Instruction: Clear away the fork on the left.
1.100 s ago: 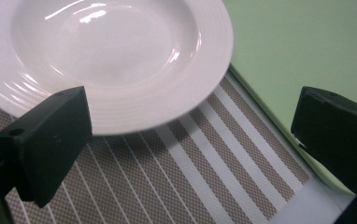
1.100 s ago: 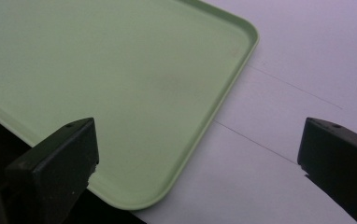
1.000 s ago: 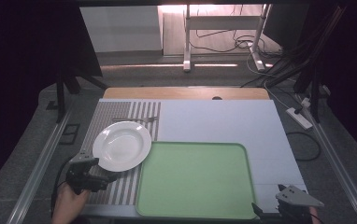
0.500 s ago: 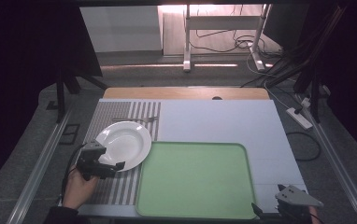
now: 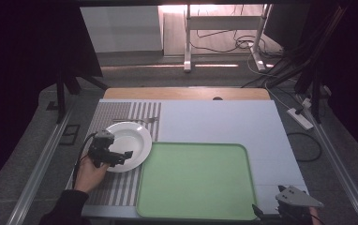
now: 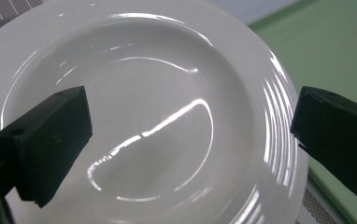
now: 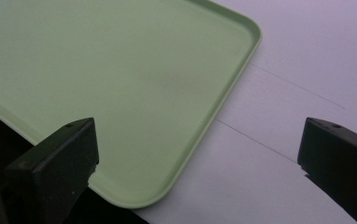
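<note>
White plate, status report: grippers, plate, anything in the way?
Left gripper open, jaws over the white plate, no grip. Right gripper open, at the green tray's near right corner. Fork behind the plate, tray alongside.

— Where does everything sit on your table?

— The round white ceramic plate (image 5: 126, 145) lies on the striped grey placemat (image 5: 116, 115) at your left. The metal fork (image 5: 137, 120) lies on that mat just behind the plate.

— And the tray?

— The flat green plastic tray (image 5: 200, 185) lies right of the plate, its left edge just beside the plate's rim, on the pale table sheet (image 5: 224, 122).

— Your grippers?

— Your left gripper (image 5: 117, 157) hangs over the plate's near left part. Your right gripper (image 5: 293, 201) sits at the tray's near right corner, by the table's front edge.
</note>
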Demonstrator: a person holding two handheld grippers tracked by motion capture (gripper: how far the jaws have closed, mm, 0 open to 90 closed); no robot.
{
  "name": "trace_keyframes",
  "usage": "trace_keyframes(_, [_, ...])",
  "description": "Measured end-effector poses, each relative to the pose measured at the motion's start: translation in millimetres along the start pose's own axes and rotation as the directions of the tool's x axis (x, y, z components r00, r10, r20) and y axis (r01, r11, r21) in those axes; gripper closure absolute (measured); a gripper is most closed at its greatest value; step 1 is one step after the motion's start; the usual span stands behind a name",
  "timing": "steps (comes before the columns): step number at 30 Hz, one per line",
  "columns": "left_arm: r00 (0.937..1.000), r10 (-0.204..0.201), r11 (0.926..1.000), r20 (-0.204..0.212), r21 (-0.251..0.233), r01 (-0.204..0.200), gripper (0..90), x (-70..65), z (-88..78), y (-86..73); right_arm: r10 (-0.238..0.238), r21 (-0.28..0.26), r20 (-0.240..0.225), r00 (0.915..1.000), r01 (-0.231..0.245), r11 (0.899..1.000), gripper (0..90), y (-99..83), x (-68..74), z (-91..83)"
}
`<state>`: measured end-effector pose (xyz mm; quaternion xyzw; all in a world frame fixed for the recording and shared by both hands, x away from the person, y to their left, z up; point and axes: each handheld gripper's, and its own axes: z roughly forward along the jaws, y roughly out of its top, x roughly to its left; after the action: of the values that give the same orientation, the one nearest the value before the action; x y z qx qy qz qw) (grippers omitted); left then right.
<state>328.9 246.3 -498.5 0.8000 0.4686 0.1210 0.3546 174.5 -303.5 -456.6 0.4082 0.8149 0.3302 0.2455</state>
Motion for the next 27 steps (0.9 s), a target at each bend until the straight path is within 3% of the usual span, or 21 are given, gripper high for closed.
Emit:
trace_keyframes(17, [0.9996,-0.029,0.9996,0.0,-0.007,0.029,0.0,29.7,31.1,32.8,-0.006,0.008,-0.007,1.0,0.006,1.0,0.0,0.3,0.4,1.0])
trace_keyframes(23, [1.0,-0.008,1.0,-0.002,-0.002,0.008,0.0,37.8,41.0,45.1,-0.007,0.009,-0.009,0.9999,0.007,1.0,0.0,0.2,0.0,1.0])
trace_keyframes(27, [0.9997,0.002,0.9999,-0.025,0.012,-0.002,3.8,43.5,45.3,51.5,-0.006,0.009,-0.009,0.9999,0.006,1.0,0.0,0.2,-0.1,1.0])
